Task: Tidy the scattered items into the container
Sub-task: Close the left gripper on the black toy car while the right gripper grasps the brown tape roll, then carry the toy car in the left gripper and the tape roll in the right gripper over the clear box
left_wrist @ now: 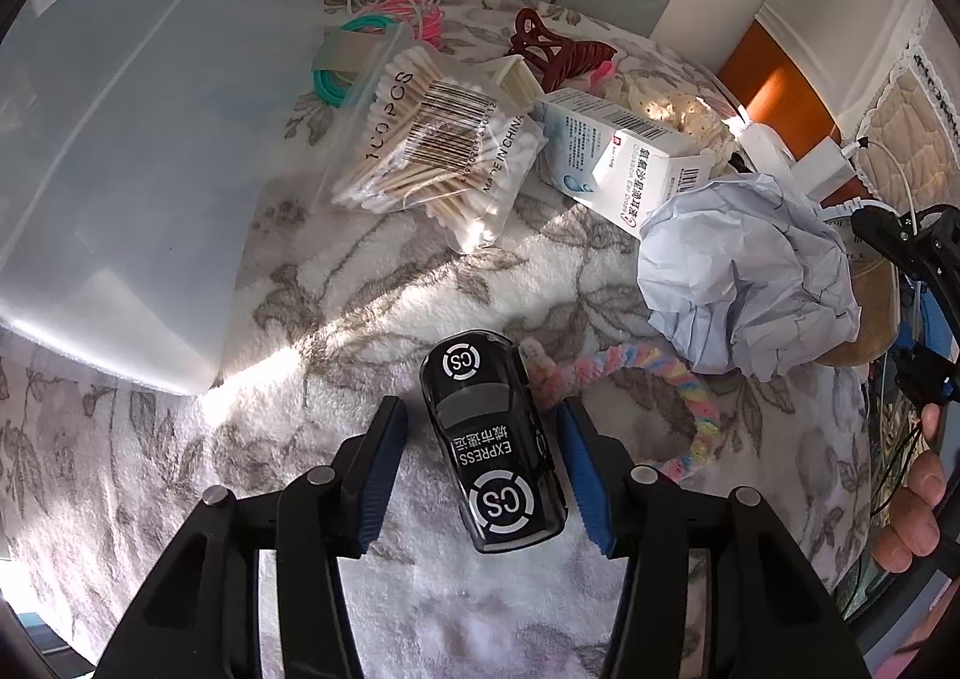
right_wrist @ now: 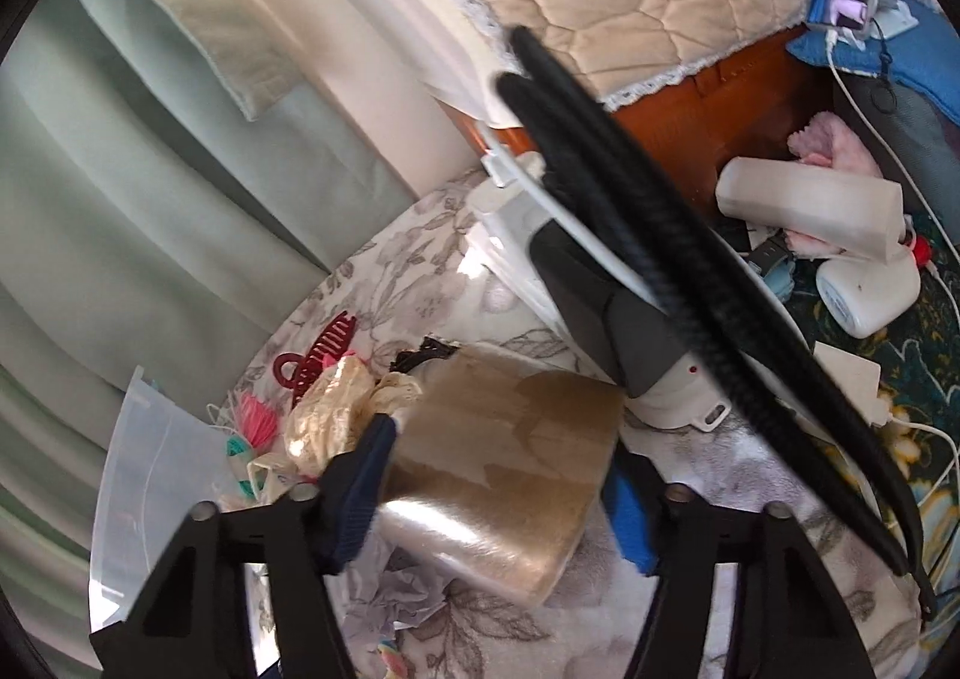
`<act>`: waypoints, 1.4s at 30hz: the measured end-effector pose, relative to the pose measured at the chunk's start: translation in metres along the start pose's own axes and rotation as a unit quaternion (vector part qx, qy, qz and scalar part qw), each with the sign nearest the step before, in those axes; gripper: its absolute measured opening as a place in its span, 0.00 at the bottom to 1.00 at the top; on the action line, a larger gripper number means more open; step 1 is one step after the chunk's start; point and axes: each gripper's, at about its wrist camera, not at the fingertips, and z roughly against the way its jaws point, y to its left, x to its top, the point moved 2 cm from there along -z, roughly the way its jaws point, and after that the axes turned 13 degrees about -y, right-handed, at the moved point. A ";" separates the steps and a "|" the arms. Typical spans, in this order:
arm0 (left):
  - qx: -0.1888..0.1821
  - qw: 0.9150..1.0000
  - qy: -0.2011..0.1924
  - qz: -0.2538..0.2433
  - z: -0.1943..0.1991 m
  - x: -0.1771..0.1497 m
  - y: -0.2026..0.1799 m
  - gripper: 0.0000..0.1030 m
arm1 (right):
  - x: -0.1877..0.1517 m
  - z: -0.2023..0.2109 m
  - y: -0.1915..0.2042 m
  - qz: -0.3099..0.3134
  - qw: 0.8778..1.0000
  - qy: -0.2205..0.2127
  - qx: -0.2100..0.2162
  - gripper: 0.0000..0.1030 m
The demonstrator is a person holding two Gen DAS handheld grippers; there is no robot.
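Black glossy toy car (left_wrist: 492, 448): lay between left gripper (left_wrist: 480, 469) pads, ungripped; long axis ran forward toward translucent plastic container (left_wrist: 132, 150). Right gripper (right_wrist: 501, 475): straddled tan roll (right_wrist: 504, 463), contact unclear.

Your left claw (left_wrist: 483, 472) is matte black plastic: two angular linkage arms, each pinned with round silver rivets, ending in fingers faced with ribbed blue pads (left_wrist: 585, 475). Your right claw (right_wrist: 501, 490) is built the same way, black arms, silver pins, blue ribbed pads (right_wrist: 360, 490). In the left wrist view, thin black cables trail beside your right hand (left_wrist: 909, 505).
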 end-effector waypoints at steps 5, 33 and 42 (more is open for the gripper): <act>-0.005 1.000 -0.002 0.005 0.004 -0.003 0.004 0.39 | -0.001 0.010 -0.002 -0.013 1.000 0.000 0.007 0.59; -0.014 0.999 -0.051 -0.012 0.063 -0.006 -0.001 0.35 | -0.002 0.094 0.014 0.003 0.998 -0.035 0.046 0.50; -0.042 0.994 -0.095 -0.015 0.094 0.026 -0.016 0.35 | -0.001 0.118 0.039 0.020 0.996 -0.043 0.075 0.50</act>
